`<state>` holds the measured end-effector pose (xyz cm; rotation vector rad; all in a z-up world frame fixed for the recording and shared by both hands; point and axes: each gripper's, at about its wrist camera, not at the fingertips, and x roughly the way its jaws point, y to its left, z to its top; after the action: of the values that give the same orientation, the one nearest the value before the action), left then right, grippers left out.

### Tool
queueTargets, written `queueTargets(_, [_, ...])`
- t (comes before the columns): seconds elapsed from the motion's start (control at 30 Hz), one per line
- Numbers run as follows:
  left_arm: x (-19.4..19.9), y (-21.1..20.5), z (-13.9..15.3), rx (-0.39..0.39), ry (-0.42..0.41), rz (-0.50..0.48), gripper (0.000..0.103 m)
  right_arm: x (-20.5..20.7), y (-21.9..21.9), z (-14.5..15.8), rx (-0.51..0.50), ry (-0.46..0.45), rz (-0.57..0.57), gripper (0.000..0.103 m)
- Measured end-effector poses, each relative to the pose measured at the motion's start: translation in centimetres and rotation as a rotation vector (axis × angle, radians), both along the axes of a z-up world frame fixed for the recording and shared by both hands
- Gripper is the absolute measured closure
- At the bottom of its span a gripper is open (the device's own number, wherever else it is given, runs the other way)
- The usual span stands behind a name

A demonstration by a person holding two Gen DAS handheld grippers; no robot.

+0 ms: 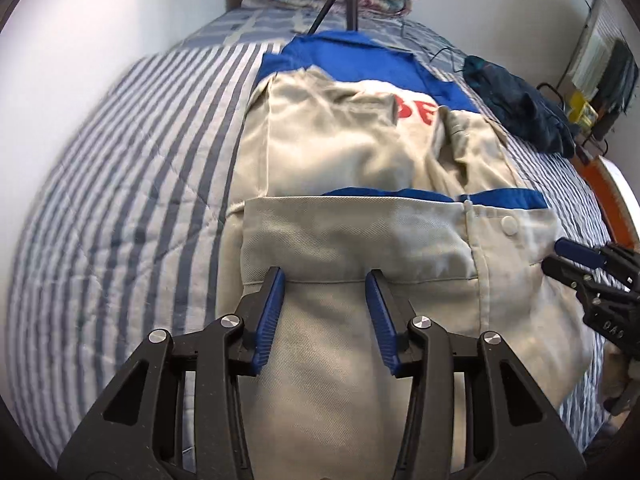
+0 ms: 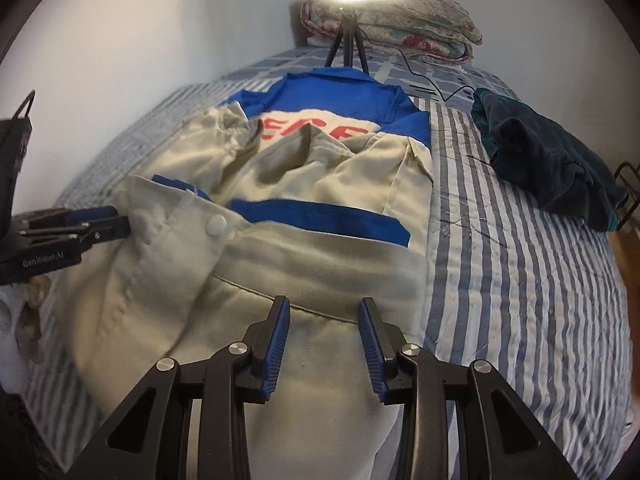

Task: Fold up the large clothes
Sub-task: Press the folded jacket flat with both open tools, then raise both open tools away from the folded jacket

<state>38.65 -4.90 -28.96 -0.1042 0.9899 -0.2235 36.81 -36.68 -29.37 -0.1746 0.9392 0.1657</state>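
A large beige and blue jacket [image 1: 360, 152] with red letters lies on the striped bed, its sleeves folded in and its lower hem turned up toward the collar. It also shows in the right wrist view [image 2: 312, 184]. My left gripper [image 1: 326, 280] is open, its blue pads over the folded hem at the near left. My right gripper [image 2: 323, 306] is open over the hem at the near right. Each gripper shows side-on in the other view: the right one [image 1: 560, 256] and the left one [image 2: 116, 220], both at the hem's edge.
The striped bedspread [image 1: 140, 152] surrounds the jacket. A dark teal garment [image 2: 552, 160] lies at the right. A folded floral quilt [image 2: 400, 20] and a tripod [image 2: 348, 44] with a ring light stand at the bed's head. A white wall runs along the left.
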Motion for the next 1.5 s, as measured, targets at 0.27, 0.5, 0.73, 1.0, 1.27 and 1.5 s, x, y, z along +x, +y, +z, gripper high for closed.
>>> queueTargets(0.27, [-0.4, 0.7, -0.5, -0.032, -0.038, -0.005, 0.058, 0.6, 0.4, -1.5, -0.044, 0.033, -0.025, 0.067])
queueTargets(0.5, [-6.9, 1.4, 3.0, -0.101, -0.083, -0.030, 0.064, -5.6, -0.7, 1.6, 0.068, 0.016, -0.059, 0.067])
queueTargets(0.73, [-9.5, 1.4, -0.6, -0.039, -0.022, 0.006, 0.077, -9.4, -1.2, -0.9, 0.053, 0.052, -0.117, 0.063])
queueTargets(1.0, [-10.3, 1.7, 0.9, -0.003, -0.015, 0.065, 0.086, -9.8, -1.5, -0.5, 0.068, 0.099, -0.186, 0.062])
queueTargets(1.27, [-12.6, 3.2, 7.6, -0.103, -0.081, 0.092, 0.057, -12.8, 0.8, 7.1, 0.022, -0.041, -0.132, 0.062])
queueTargets(1.5, [-14.9, 2.8, 18.1, -0.095, -0.230, 0.064, 0.049, -15.4, 2.9, 14.2, -0.022, -0.139, -0.106, 0.054])
